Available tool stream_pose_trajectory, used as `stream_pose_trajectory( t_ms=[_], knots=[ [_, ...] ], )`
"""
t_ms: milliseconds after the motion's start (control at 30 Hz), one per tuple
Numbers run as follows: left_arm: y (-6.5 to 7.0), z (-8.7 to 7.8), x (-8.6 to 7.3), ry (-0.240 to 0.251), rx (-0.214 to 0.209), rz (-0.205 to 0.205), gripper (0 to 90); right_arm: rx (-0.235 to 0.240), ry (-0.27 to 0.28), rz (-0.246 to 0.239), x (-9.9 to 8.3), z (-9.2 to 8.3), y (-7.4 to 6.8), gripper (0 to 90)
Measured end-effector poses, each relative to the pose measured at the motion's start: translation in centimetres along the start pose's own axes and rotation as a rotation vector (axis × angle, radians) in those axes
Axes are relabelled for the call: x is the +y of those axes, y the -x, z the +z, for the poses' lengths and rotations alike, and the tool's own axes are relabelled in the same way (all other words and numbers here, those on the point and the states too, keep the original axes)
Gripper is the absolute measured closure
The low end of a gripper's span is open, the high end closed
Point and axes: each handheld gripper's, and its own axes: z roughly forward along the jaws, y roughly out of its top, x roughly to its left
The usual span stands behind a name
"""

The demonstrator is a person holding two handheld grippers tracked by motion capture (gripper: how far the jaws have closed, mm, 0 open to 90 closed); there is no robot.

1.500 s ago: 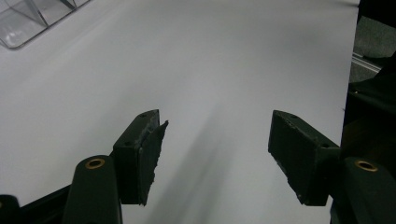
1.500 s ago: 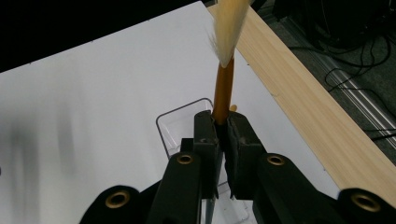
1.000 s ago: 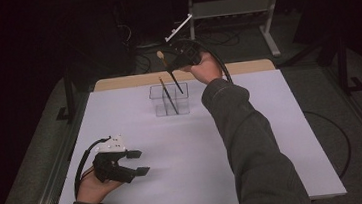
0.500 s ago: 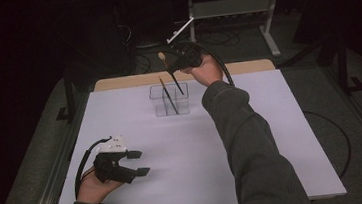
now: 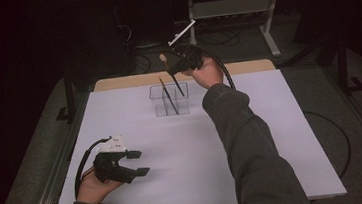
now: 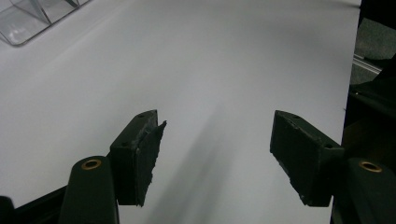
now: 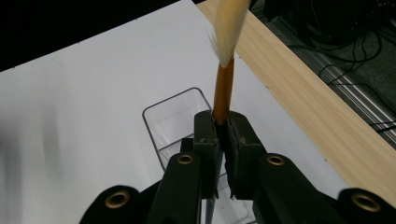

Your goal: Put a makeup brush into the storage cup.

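Brush (image 7: pixel 223 88) clamped betw. fingers of right gripper (image 7: pixel 223 128), bristle tip up, handle slanted down into clear box (image 5: pixel 170 100) at far side of white desk (image 5: pixel 273 138). Second dark stick (image 5: pixel 168 95) leaned inside box. Left gripper (image 6: pixel 215 154) held low over near-left desk, fingers spread, nothing betw. them.

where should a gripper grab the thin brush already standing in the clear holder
Grip the thin brush on its upper handle, which sticks out above the clear holder, coming down from above. It leans in its compartment, so tilt the jaws along its slant; the walls block any lower grip.
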Motion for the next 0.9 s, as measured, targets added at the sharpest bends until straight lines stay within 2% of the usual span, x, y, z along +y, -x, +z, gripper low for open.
stream_pose_trajectory(
  t_ms=[500, 600, 633, 700, 900],
  knots=[
    [0.0, 0.0, 0.0, -0.001, -0.005, -0.005, 32.6, 0.003, 0.004, 0.022, -0.9, 0.2, 0.1, 82.7],
    [0.0, 0.0, 0.0, 0.001, -0.005, -0.006, 32.6, -0.001, 0.001, 0.007, -1.0, 0.5, 0.1, 82.7],
    [0.0, 0.0, 0.0, 0.001, -0.005, -0.007, 32.6, 0.001, -0.004, 0.027, -1.0, 0.5, 0.0, 82.8],
    [0.0, 0.0, 0.0, 0.002, -0.005, -0.008, 32.6, -0.004, -0.003, 0.012, -1.2, 0.6, 0.1, 82.8],
    [0.0, 0.1, 0.0, 0.001, -0.007, -0.005, 32.6, -0.003, -0.001, 0.016, -1.4, 0.6, 0.0, 82.8]
  ],
)
